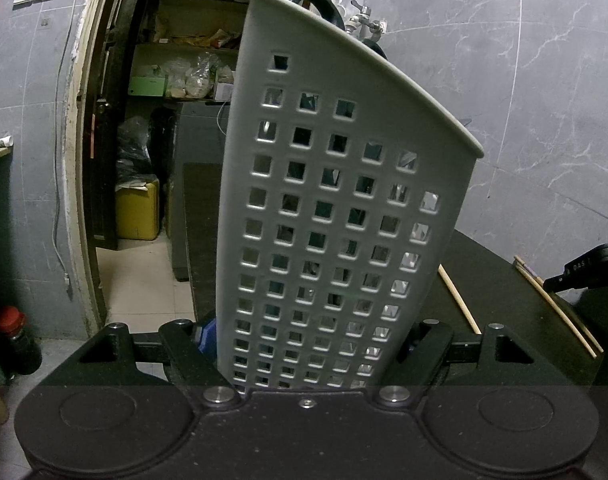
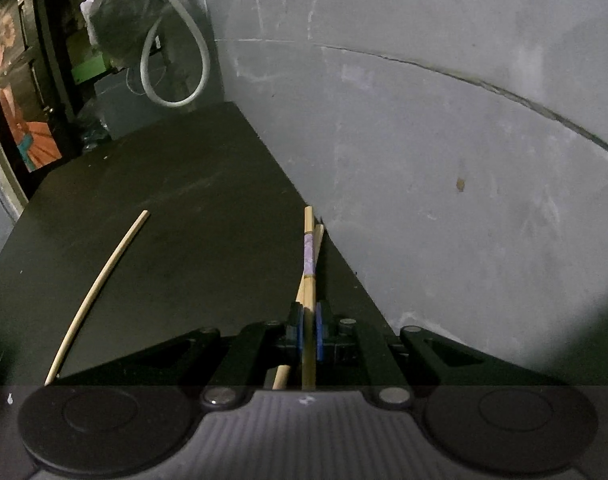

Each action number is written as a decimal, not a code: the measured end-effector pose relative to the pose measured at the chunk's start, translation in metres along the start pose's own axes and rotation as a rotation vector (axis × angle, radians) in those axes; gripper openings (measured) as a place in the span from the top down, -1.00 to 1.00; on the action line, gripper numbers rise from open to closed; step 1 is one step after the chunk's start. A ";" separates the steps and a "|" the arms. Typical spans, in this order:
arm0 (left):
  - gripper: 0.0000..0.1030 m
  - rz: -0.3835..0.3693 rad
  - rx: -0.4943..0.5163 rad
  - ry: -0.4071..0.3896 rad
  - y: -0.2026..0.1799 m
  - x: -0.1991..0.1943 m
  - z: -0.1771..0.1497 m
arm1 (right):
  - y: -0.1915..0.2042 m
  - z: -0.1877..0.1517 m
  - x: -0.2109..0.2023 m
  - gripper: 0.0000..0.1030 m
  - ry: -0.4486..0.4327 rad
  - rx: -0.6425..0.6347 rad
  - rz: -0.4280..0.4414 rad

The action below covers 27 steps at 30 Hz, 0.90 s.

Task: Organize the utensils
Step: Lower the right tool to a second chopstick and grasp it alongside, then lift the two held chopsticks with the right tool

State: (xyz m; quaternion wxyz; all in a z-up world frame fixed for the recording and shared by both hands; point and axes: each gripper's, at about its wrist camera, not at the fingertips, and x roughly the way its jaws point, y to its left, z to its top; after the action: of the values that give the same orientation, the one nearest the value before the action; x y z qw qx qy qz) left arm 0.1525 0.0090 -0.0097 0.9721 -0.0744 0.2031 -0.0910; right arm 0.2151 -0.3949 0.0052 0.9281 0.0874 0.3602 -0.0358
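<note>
My left gripper point(image 1: 310, 344) is shut on a white perforated utensil holder point(image 1: 336, 200) and holds it upright and tilted; dark utensil handles point(image 1: 316, 0) stick out of its top. My right gripper point(image 2: 309, 334) is shut on a wooden chopstick with a purple band point(image 2: 309, 264), low over the dark table point(image 2: 184, 220) by the wall. A second chopstick point(image 2: 319, 236) lies just beside it. A loose chopstick point(image 2: 100, 284) lies on the table to the left. In the left wrist view, one chopstick point(image 1: 460, 300) and a pair point(image 1: 556, 308) lie right of the holder, by my right gripper point(image 1: 576, 272).
A grey marble wall point(image 2: 444, 160) runs along the table's right side. A white hose point(image 2: 172, 60) and a plastic bag hang at the far end. In the left wrist view an open doorway point(image 1: 156, 120) shows shelves and a yellow can point(image 1: 138, 212); a tap point(image 1: 364, 20) is behind the holder.
</note>
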 end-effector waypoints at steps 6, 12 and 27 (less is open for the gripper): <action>-0.53 -0.001 -0.001 0.000 0.000 0.000 0.000 | 0.004 0.000 0.003 0.83 -0.002 -0.011 -0.019; -0.53 0.000 0.000 0.000 0.000 0.000 0.000 | 0.006 0.006 0.006 0.68 0.001 -0.003 -0.008; -0.53 0.000 0.000 0.000 0.000 0.001 0.000 | 0.022 0.005 0.015 0.83 0.035 -0.107 0.003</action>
State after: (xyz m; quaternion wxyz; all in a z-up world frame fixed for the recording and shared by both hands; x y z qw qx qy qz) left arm 0.1532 0.0088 -0.0094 0.9721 -0.0746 0.2030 -0.0911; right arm 0.2324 -0.3743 0.0022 0.9251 0.0388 0.3776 -0.0136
